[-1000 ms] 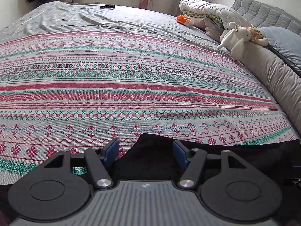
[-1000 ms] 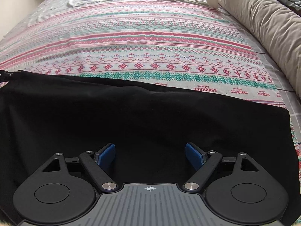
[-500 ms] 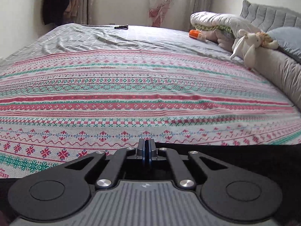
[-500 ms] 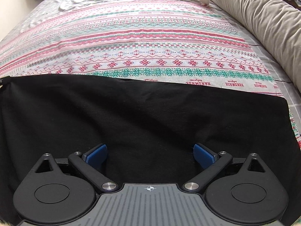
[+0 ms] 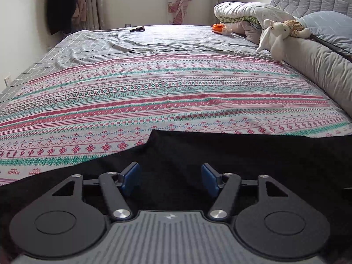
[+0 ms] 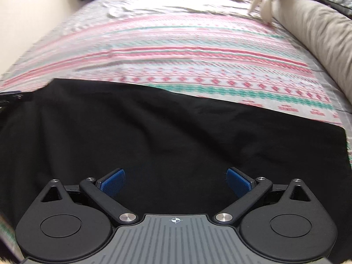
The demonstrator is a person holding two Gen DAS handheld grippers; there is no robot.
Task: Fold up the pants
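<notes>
Black pants [image 6: 171, 132] lie flat on the patterned bedspread near the bed's front edge. In the left wrist view the pants [image 5: 242, 154] fill the lower right, with a stepped edge near the middle. My left gripper [image 5: 170, 179] is open, its blue pads over the black cloth. My right gripper [image 6: 175, 183] is wide open above the pants' middle and holds nothing. The right wrist view is motion-blurred.
A striped red, green and white bedspread [image 5: 154, 101] covers the bed over a grey checked sheet [image 5: 132, 41]. A long beige bolster [image 5: 319, 66], a white stuffed rabbit [image 5: 275, 35], folded quilts [image 5: 242, 11] and a grey pillow [image 5: 330, 26] are at right. A dark remote [image 5: 136, 29] lies far back.
My left gripper shut on the pants' edge half a second ago and has opened again. My right gripper has opened wider and shifted, with the view tilting.
</notes>
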